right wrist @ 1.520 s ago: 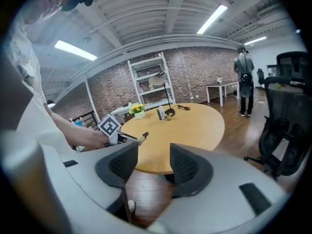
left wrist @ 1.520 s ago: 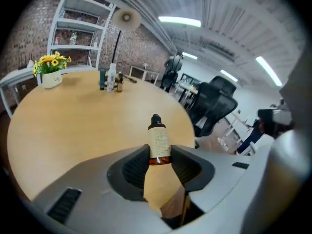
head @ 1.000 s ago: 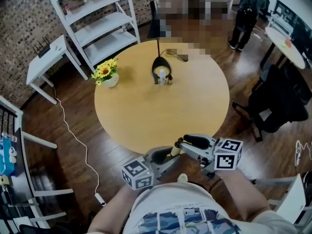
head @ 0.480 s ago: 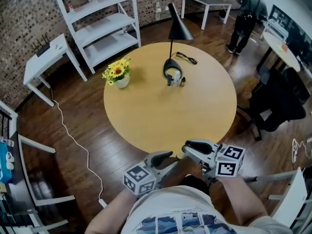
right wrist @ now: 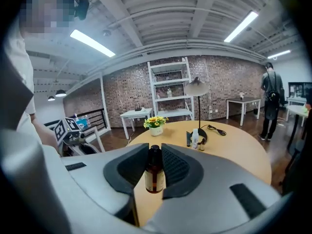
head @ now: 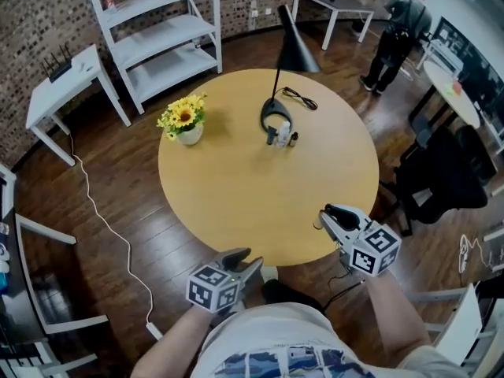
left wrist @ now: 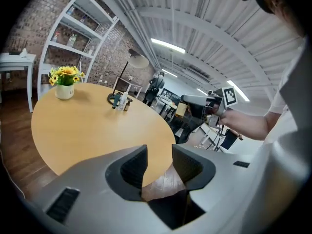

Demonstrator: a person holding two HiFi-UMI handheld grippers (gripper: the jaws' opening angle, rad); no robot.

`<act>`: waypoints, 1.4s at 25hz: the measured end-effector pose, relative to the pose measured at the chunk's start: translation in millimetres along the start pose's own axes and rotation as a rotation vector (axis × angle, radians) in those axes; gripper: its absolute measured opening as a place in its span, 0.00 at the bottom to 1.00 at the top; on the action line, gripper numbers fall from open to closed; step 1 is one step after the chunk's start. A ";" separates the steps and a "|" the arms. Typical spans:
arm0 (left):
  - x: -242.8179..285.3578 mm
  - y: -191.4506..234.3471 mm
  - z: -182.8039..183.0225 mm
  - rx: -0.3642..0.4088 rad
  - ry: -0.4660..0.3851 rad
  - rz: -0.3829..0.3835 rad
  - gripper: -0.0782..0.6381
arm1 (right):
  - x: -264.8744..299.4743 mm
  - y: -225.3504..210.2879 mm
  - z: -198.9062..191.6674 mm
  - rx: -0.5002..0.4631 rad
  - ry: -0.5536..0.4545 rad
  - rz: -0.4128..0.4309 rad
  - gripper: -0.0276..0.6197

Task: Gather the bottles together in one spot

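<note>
A small brown glass bottle [right wrist: 155, 173] with a dark cap stands upright between the pads of my right gripper [right wrist: 155, 154], which is shut on it. In the head view that right gripper [head: 329, 216] hangs over the table's near right rim. Three small bottles [head: 283, 137] stand together by the lamp base, far across the round wooden table [head: 236, 195]; they also show in the right gripper view as bottles [right wrist: 195, 139]. My left gripper [head: 239, 260] is open and holds nothing, just off the table's near edge. Between the left gripper [left wrist: 159, 157] jaws only table edge and floor show.
A black desk lamp [head: 288, 38] with a cord stands at the table's far side. A pot of yellow flowers [head: 183, 120] sits at the far left. White shelving [head: 157, 30], a small white table [head: 59, 85], a black chair [head: 441, 179] and a standing person [head: 394, 30] surround the table.
My right gripper has closed on the brown bottle and carried it to the right. My left gripper has drawn back from it, down and to the left.
</note>
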State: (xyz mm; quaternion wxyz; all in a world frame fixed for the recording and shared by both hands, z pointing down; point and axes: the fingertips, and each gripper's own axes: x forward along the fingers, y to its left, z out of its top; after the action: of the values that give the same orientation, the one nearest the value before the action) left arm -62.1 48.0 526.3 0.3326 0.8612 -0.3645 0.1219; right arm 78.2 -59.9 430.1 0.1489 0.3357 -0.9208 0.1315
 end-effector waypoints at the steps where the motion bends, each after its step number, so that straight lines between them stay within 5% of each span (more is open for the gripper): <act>1: 5.6 3.0 4.3 -0.009 0.004 0.007 0.34 | 6.8 -15.9 1.3 -0.017 0.005 -0.010 0.15; 7: 44.6 32.2 38.8 -0.055 0.032 0.078 0.34 | 57.0 -114.1 14.4 -0.087 0.005 -0.054 0.15; 19: 104.9 65.3 79.1 -0.171 0.037 0.201 0.32 | 181.3 -278.1 -7.4 -0.056 0.003 -0.084 0.15; 35: 127.9 71.0 64.4 -0.275 0.106 0.269 0.32 | 305.6 -358.2 -60.2 -0.018 0.014 -0.130 0.15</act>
State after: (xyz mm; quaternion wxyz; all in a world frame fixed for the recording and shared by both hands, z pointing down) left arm -24.4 -101.0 570.3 0.4467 0.7436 -0.4713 0.1595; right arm 101.6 -481.3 647.3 0.1666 0.3924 -0.8971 0.1157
